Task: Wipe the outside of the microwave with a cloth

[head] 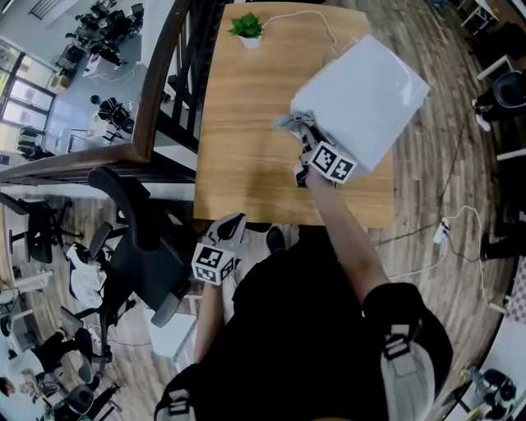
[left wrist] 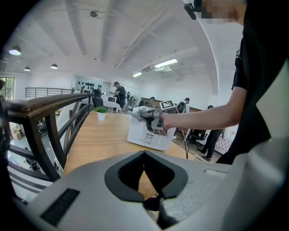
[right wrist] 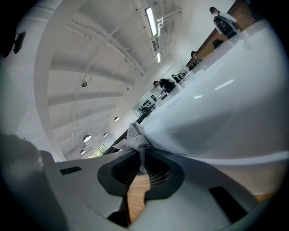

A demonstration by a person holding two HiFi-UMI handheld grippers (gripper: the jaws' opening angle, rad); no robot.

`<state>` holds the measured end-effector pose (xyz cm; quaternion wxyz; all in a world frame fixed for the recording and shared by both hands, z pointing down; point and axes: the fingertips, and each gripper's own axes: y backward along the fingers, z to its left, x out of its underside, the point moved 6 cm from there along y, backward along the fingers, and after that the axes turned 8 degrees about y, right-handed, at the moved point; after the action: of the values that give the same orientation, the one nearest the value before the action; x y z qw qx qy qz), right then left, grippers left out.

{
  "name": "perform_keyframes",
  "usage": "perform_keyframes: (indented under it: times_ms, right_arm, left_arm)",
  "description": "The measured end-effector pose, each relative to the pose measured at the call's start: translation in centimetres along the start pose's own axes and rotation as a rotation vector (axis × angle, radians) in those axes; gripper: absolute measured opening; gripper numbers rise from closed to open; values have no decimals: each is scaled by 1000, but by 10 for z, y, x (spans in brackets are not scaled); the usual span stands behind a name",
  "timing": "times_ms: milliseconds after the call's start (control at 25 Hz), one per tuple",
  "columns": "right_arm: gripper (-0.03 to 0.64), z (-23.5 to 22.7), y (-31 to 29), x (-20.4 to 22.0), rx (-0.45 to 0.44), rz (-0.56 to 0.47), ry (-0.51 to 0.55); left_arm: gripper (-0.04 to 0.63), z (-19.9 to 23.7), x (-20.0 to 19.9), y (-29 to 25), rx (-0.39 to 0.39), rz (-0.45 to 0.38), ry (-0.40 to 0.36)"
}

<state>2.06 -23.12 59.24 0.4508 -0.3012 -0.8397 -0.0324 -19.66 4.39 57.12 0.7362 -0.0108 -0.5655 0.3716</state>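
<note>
At your far left, a dark wooden railing (head: 160,74) runs alongside the table, and a black office chair (head: 136,238) stands below it on the floor.

Your left gripper (head: 230,226) hangs close to your body, just off the near edge of the wooden table (head: 246,140) and touching nothing. In the left gripper view its jaws are pressed together with nothing between them. They point across the tabletop toward the microwave (left wrist: 149,135).

At the far end of the table, a small potted plant (head: 246,29) stands upright, well apart from both grippers. A thin white cord (head: 325,25) trails from near the plant toward the microwave.

Your right arm reaches out over the table. The right gripper (head: 306,134) pinches a grey cloth (head: 288,122) in its jaws. In the right gripper view, the cloth (right wrist: 135,137) bunches out of the closed jaws and lies against the white casing. From the head view, the cloth sits at the microwave's near left corner.

The white microwave (head: 366,99) stands on the right half of the table, turned at an angle to the table's edges. Its glossy shell (right wrist: 216,117) fills most of the right gripper view.

Farther right, a white power cable (head: 448,230) lies on the wooden floor beside the table.
</note>
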Motion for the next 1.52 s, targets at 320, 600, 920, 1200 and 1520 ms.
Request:
perform_keyframes:
  times_ms: [320,600,920,1200,1520]
  right_arm:
    - [29,7,-19,-1,-24,15,-13]
    - [29,11,-30,2,-30,17,-8]
    - [29,15,-43,6,-33,19,-34]
    - [29,-9,-45,31,29,54,-96]
    - [29,-25,-53,51,71,100,-91]
  left_arm:
    - [2,3,1,0,-5,7,10]
    - [2,8,2,1,-14,5,14]
    - [2,12,-1,3,-18,9,20]
    - [2,19,2,5,-29,11,25]
    - [2,20,1,8,-37,27,27]
